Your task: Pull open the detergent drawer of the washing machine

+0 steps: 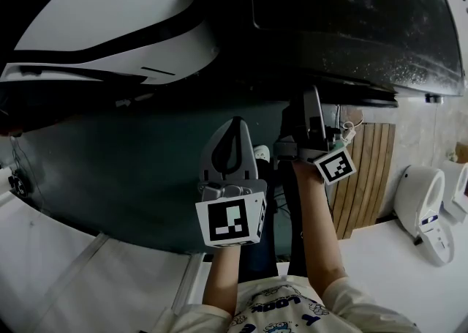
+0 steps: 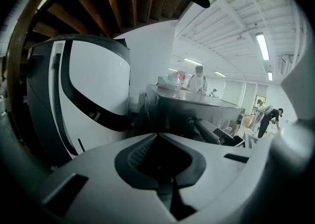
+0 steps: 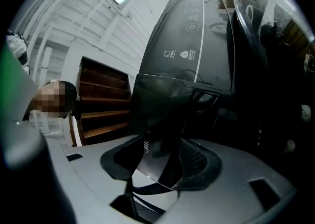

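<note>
The dark grey washing machine (image 1: 146, 170) fills the head view, its glossy top (image 1: 351, 9) at the upper right. My right gripper (image 1: 312, 108) reaches up to the machine's front under that top. In the right gripper view, the dark glossy front of the detergent drawer (image 3: 157, 105) sticks out from the control panel (image 3: 197, 36) and lies between the wide-set jaws of the right gripper (image 3: 162, 164); I see no pad pressing on it. My left gripper (image 1: 232, 148) hangs lower, in front of the machine, with its tips together and nothing in it (image 2: 160, 142).
A white appliance (image 1: 110, 9) with a black stripe stands to the left of the washer (image 2: 93, 95). A wooden slatted panel (image 1: 365, 170) and white units (image 1: 424, 207) are at the right. People (image 2: 199, 78) stand far back in the hall.
</note>
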The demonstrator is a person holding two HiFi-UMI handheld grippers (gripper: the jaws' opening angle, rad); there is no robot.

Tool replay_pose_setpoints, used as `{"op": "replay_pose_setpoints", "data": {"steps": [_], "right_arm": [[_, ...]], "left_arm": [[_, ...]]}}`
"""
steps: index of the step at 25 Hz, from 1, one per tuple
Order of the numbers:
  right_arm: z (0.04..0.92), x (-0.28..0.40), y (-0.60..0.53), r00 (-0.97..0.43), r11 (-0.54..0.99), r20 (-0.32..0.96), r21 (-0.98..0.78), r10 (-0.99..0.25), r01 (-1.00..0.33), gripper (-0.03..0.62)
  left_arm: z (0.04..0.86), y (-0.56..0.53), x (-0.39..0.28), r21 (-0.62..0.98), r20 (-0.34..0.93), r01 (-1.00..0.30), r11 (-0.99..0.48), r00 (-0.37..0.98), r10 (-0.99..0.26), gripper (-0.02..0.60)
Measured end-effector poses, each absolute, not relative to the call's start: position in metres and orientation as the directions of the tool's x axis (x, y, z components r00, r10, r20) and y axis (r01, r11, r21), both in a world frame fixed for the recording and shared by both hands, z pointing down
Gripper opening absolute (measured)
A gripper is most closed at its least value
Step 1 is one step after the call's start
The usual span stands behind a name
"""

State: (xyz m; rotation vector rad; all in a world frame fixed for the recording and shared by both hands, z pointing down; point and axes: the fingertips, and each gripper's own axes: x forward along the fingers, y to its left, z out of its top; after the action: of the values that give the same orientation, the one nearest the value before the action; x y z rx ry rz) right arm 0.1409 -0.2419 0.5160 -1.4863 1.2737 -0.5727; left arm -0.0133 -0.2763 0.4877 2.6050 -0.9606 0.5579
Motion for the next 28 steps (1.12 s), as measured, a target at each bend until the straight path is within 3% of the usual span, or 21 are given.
{"op": "replay_pose_setpoints", "data": {"steps": [14,28], "right_arm": [[0.521,0.143,-0.237,0.397,0.196,-0.324,-0.923,-0.859,-0.33,0.185],[0.521,0.12,-0.212,0.402,0.196,-0.326,-0.923,-0.856,-0.331,0.17]], "left_arm": [[0.491,-0.274,-0.023,0.159,0.456,-0.666,-0.728,0.704,-0.544,0.015],[0.485,-0.263,-0.03,0.162,0.437,-0.64,-0.751,0.729,-0.527,0.015]]}}
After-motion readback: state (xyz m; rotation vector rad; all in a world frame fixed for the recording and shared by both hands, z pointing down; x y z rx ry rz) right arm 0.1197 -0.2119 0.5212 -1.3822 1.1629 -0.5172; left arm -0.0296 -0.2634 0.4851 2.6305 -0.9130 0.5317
